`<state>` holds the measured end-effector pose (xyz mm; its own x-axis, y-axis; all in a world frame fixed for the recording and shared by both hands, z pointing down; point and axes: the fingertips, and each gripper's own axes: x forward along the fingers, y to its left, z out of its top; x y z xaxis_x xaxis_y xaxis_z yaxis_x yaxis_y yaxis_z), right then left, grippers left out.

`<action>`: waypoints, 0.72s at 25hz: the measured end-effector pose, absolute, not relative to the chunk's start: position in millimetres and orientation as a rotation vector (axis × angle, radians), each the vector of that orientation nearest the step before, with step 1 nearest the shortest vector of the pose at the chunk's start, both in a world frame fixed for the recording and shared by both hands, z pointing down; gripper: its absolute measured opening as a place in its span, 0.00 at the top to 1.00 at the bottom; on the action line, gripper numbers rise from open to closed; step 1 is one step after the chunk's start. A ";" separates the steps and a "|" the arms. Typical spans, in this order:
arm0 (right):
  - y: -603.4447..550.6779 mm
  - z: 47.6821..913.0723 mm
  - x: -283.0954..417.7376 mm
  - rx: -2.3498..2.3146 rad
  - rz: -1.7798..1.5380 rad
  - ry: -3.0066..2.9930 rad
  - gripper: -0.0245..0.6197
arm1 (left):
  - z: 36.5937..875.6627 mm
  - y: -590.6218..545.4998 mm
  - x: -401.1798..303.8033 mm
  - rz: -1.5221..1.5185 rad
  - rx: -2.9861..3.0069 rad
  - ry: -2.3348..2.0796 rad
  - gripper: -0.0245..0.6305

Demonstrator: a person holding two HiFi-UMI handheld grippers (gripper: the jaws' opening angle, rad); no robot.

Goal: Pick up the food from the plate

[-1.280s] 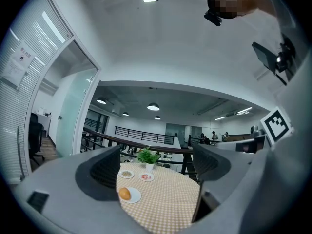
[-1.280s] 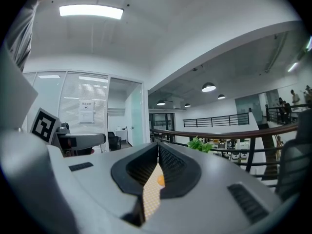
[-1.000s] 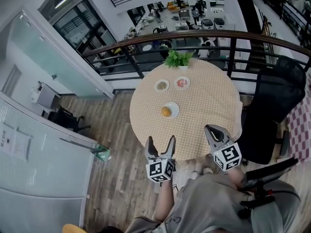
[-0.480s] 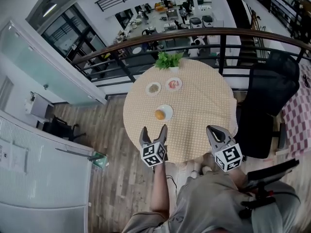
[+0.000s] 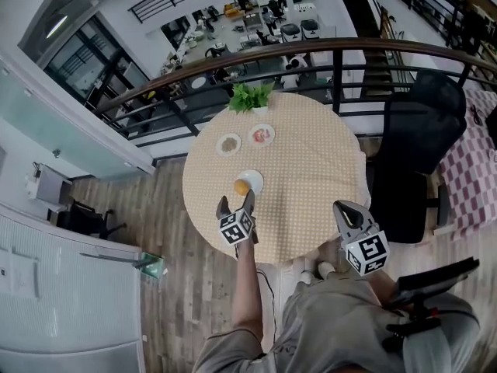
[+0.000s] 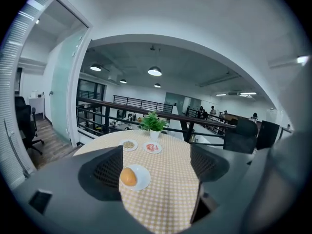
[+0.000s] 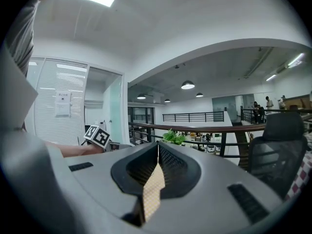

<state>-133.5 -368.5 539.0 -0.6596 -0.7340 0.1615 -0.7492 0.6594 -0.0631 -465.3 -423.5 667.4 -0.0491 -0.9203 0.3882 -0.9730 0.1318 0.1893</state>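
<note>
A round counter (image 5: 311,169) under a tan checked cloth carries a white plate (image 5: 253,180), and the food (image 5: 241,186), a round orange piece, sits on the plate's left part. The left gripper (image 5: 236,200) hovers over the counter's near edge just short of the plate. Its fingers (image 6: 97,172) are spread wide with nothing clasped between them, and in its own view the food (image 6: 128,176) lies ahead in the gap, close to the left finger. Farther back are two small dishes, one with brownish bits (image 5: 228,143) and one with pinkish bits (image 5: 262,134), and beyond them a potted green plant (image 5: 250,98) stands by the far rim. The right gripper (image 5: 342,208) hangs at the counter's near right edge, well apart from the plate. Its fingers (image 7: 175,167) are pressed together on nothing, showing only a sliver of checked cloth between them. A black chair (image 5: 415,154) stands to the right of the counter, and a dark railing (image 5: 334,53) curves behind it.
</note>
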 end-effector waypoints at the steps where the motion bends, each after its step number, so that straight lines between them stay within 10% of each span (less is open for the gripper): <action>1: -369.5 539.8 -131.6 1.245 0.187 -2.740 0.94 | 675.1 -429.1 -469.2 0.173 1.802 -1.999 0.28; 18: -382.5 551.7 -131.7 1.298 0.195 -2.643 0.94 | 826.2 -497.6 -524.6 0.342 1.480 -1.855 0.44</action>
<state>-131.7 -382.5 551.7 -0.5985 -0.7682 0.2272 -0.7933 0.6080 -0.0339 -524.6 -497.6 826.2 -0.0744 -0.7323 0.6769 -0.9257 0.3031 0.2262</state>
